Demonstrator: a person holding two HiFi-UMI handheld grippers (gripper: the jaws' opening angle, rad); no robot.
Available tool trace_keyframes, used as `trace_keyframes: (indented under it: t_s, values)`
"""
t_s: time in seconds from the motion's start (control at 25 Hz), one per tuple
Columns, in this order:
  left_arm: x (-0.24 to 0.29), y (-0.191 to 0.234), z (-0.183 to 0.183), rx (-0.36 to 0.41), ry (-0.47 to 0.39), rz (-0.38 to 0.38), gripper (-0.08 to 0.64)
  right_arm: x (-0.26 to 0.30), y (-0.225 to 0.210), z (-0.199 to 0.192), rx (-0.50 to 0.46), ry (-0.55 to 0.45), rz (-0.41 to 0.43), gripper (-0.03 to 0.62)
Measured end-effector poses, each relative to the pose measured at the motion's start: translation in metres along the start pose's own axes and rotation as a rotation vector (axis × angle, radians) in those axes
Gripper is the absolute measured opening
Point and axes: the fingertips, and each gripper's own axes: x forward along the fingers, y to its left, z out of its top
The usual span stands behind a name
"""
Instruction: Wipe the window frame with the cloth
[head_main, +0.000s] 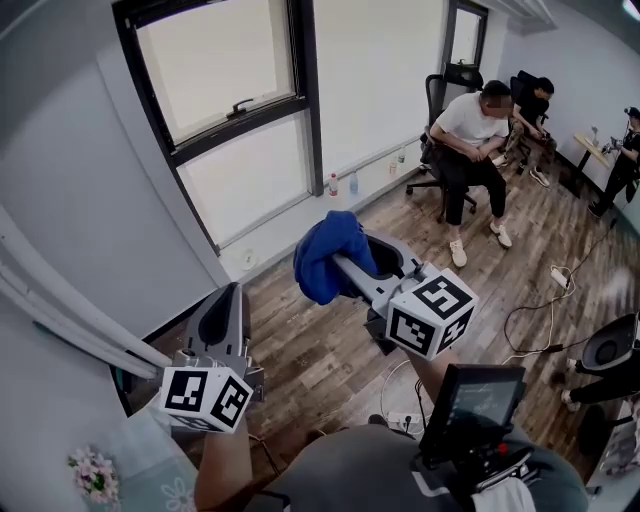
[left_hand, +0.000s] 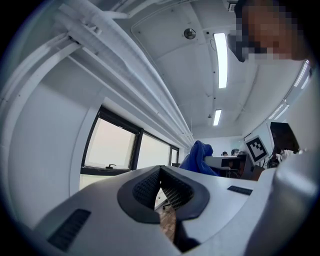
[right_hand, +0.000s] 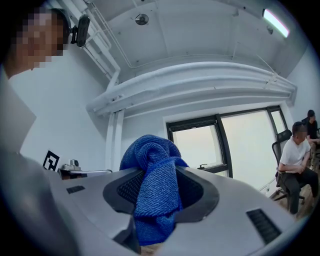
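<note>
blue cloth (head_main: 322, 262) at frame centre, clamped in the right gripper (right_hand: 159, 199), well apart from the window frame (head_main: 270, 112) at upper left. left gripper (left_hand: 161, 187) jaws together, empty. step judged: approach; next, press cloth onto frame

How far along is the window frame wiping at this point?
Done: the blue microfibre cloth is clamped in the right gripper. In hand: that gripper holds it in the air, short of the black window frame. Left: all the wiping, since the cloth touches no frame. The left gripper is shut and empty.
</note>
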Motion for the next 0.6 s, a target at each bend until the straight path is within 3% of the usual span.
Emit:
trace_keyframes:
  t_s: [0.2, 0.4, 0.6]
  values:
    - [-0.011, 0.024, -0.003, 0.021, -0.019, 0.004, 0.009, 0.01, 0.019, -0.016, 0.007, 0.03, -0.033, 0.169]
    - [-0.007, 0.032, -0.005, -0.038, -0.034, -0.047, 0.009, 0.02, 0.022, -0.019, 0.007, 0.042, -0.059, 0.169]
    - [0.015, 0.03, 0.001, 0.023, -0.013, -0.044, 0.009, 0.033, 0.006, -0.012, 0.013, 0.01, -0.061, 0.169]
